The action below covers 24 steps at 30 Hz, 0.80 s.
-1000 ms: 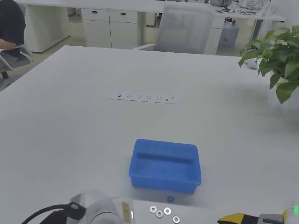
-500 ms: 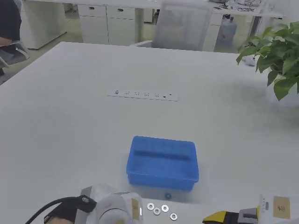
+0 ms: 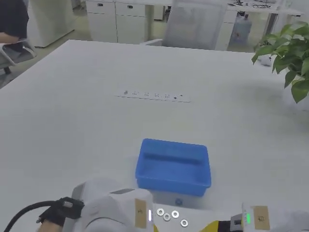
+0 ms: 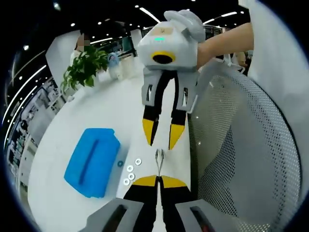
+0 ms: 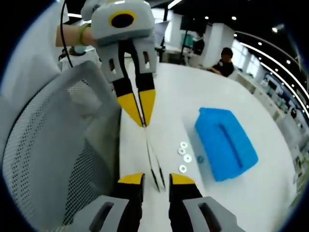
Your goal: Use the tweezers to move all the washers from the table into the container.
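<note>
Four silver washers [image 3: 167, 217] to shift, loose on the worktop [image 3: 72, 121] just near of the blue container [image 3: 174, 166], none yet inside it. Also a small blue ring [image 3: 178, 202] between them and the container's near wall.

Tweezers [image 5: 152, 164] held up at the near edge of the worktop, mesh chair [image 5: 63, 145] just beside. Pinched at one end by the closed left gripper [image 5: 143, 121], seemingly the joined end, though hard to tell at this angle. Right gripper [image 4: 161, 141] spread open, jaws either side of the other end and not yet touching it.

Main hazard: the handover.
- Letting go on the left before a firm bite on the right: a drop, quite possibly off the edge and onto the chair or past it.
- Closing the right off-centre, or on one arm alone: twisted tweezers and crossed tips, useless on thin flat washers.
- Squeezing too hard: arms clamped shut, no travel left for picking.

Later hazards:
- Skidding a washer along the smooth worktop toward the near edge instead of lifting it.
- Scattering the cluster with a clumsy first stab.
- Grabbing the blue ring by mistake.
- Clipping the container's near wall on the way over and shaking a washer loose.
</note>
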Tool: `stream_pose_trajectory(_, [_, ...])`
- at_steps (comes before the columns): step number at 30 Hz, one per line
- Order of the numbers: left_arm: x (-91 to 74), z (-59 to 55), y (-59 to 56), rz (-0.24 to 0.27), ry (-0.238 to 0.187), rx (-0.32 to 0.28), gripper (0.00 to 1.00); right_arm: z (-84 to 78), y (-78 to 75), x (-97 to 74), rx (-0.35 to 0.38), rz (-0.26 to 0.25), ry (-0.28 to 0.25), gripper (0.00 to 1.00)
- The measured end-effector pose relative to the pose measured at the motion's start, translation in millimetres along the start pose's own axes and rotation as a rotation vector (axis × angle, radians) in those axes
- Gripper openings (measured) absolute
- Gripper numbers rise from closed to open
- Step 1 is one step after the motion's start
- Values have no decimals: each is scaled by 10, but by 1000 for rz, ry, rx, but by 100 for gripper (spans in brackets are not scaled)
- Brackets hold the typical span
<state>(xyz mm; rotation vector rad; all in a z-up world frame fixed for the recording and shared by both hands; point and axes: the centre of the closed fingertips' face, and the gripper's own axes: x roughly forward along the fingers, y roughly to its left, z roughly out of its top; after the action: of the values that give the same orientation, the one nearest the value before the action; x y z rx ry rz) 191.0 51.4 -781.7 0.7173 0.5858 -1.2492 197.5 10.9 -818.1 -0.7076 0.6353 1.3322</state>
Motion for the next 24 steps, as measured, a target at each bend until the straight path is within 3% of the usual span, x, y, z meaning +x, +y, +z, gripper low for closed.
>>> stream_pose_trajectory(7, [34, 339, 2, -15, -50, 74, 0, -74, 21, 129, -43, 48, 39, 13])
stream_pose_trajectory(10, [61, 427, 0, -29, -66, 86, 0, -92, -31, 131, -57, 41, 45, 7])
stream_pose_trajectory(12, [68, 449, 27, -24, -63, 104, 0, -81, -63, 119, -44, 51, 40, 6])
stream_pose_trajectory(16, [22, 473, 124, -15, -61, 117, 0, -2, -154, 114, -58, 25, 22, 6])
stream_pose_trajectory(19, [-40, 477, 244, -1, -58, 124, 0, 105, -281, 130, -39, -11, -23, 6])
stream_pose_trajectory(24, [-68, 445, 393, 10, -38, 132, 0, 194, -401, 198, 3, -23, -64, 7])
